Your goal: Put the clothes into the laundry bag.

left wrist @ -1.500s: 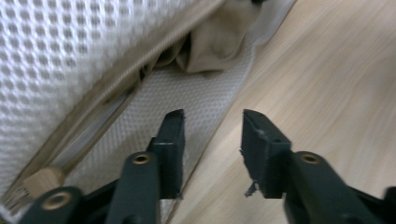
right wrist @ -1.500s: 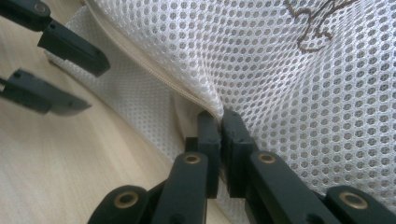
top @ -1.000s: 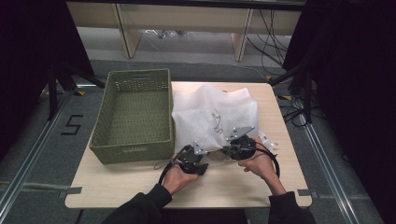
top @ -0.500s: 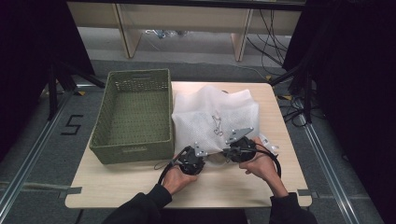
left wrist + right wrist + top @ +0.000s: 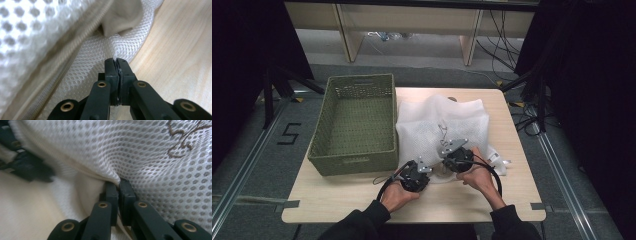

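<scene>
While both our grippers, left gripper and right gripper, pinch the mesh bag at its near edge, bare table lies beside us.

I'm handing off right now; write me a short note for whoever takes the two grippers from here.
Left gripper: jaws have just closed, now shut on the near edge of the white mesh bag, a fold pinched between them.
Right gripper: shut on the mesh bag beside its zipper.
Things: the bag lies spread on the table, right of the green basket, which has nothing in it.
Done: both grips on the bag's near edge.
Left: probably lift the bag and move it into the basket; nothing is lifted yet.
</scene>
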`<state>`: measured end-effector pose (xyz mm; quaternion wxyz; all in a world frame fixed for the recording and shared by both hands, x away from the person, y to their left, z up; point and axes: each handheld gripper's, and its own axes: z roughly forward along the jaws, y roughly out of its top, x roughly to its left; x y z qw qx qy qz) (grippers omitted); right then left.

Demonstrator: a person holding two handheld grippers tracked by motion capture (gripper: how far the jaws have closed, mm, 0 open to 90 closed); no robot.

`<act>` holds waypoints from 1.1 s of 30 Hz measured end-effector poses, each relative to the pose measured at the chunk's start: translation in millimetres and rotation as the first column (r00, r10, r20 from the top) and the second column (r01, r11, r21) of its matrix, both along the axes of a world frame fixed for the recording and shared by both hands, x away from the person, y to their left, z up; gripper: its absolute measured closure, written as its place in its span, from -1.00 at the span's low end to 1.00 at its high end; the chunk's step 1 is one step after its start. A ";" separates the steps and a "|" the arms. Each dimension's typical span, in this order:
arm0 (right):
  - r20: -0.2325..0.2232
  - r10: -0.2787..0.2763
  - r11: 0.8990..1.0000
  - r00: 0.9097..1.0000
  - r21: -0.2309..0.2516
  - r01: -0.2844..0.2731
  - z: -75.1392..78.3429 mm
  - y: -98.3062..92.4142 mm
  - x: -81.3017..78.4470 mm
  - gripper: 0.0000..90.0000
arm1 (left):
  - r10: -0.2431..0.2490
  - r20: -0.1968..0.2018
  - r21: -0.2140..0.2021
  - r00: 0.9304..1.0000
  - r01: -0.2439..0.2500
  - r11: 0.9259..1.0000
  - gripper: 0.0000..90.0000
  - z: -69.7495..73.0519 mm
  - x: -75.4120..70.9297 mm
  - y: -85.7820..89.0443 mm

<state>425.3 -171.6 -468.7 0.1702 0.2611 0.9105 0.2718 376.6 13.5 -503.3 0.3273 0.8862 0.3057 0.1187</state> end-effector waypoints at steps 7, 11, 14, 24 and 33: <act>0.034 -0.037 0.999 0.999 -0.024 0.037 -5.4 4.5 26.2 0.97 | -0.018 -0.006 0.000 1.000 0.018 1.000 0.94 0.2 -4.0 3.0; 0.074 -0.065 0.998 0.995 -0.011 0.066 -8.4 4.4 44.1 0.97 | -0.018 -0.010 -0.007 1.000 0.018 1.000 0.94 -0.5 -6.1 4.3; 0.083 -0.082 0.997 0.993 0.003 0.082 -9.7 2.9 56.2 0.97 | -0.037 -0.015 -0.009 0.999 0.037 0.999 0.94 0.0 -8.2 6.5; 0.093 -0.084 0.996 0.992 -0.005 0.085 -6.7 1.7 70.4 0.97 | -0.046 -0.042 -0.033 0.998 0.045 0.998 0.93 -0.2 -12.2 10.4; 0.077 -0.042 0.997 0.996 0.068 0.037 13.5 -16.8 39.3 0.97 | -0.048 -0.054 -0.037 0.997 0.046 0.998 0.88 0.4 -12.3 12.1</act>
